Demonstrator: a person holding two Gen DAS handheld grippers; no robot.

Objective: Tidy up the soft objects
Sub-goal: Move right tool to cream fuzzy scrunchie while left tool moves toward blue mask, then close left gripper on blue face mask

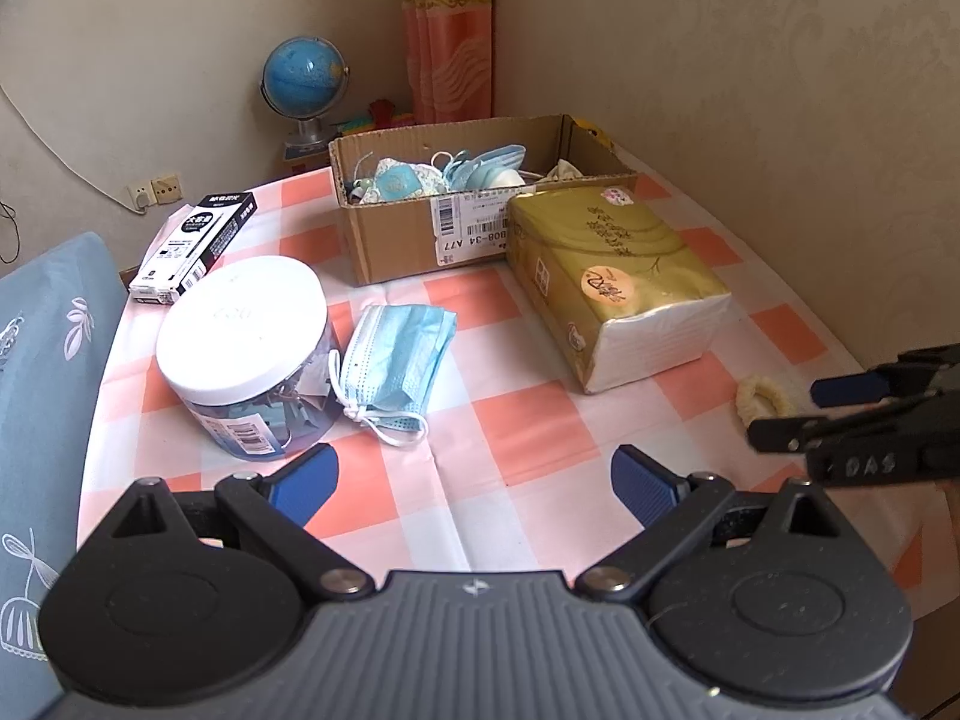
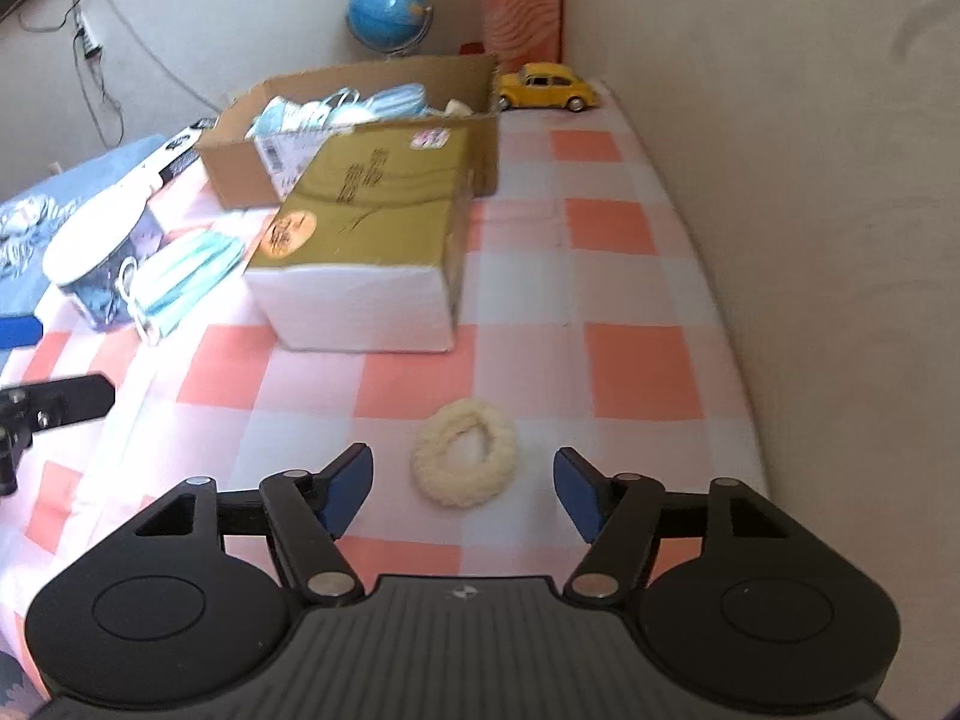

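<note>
Box (image 1: pixel 414 240) already holds masks; loose mask (image 1: pixel 396 360) and scrunchie (image 2: pixel 465 459) remain on table (image 1: pixel 528 426); left claw (image 1: pixel 474 480) and right claw (image 2: pixel 462 489) spread, empty.

Left gripper (image 1: pixel 474 483) and right gripper (image 2: pixel 462 489), black plastic arms, blue ribbed finger pads (image 2: pixel 348 489), round silver screws, grey ridged base, white letters on one side

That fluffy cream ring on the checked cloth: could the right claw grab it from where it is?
Probably yes. The fluffy ring lies flat just ahead of the right claw, whose jaws are spread wider than the ring. Nothing lies between them; the tissue pack sits farther back.
</note>
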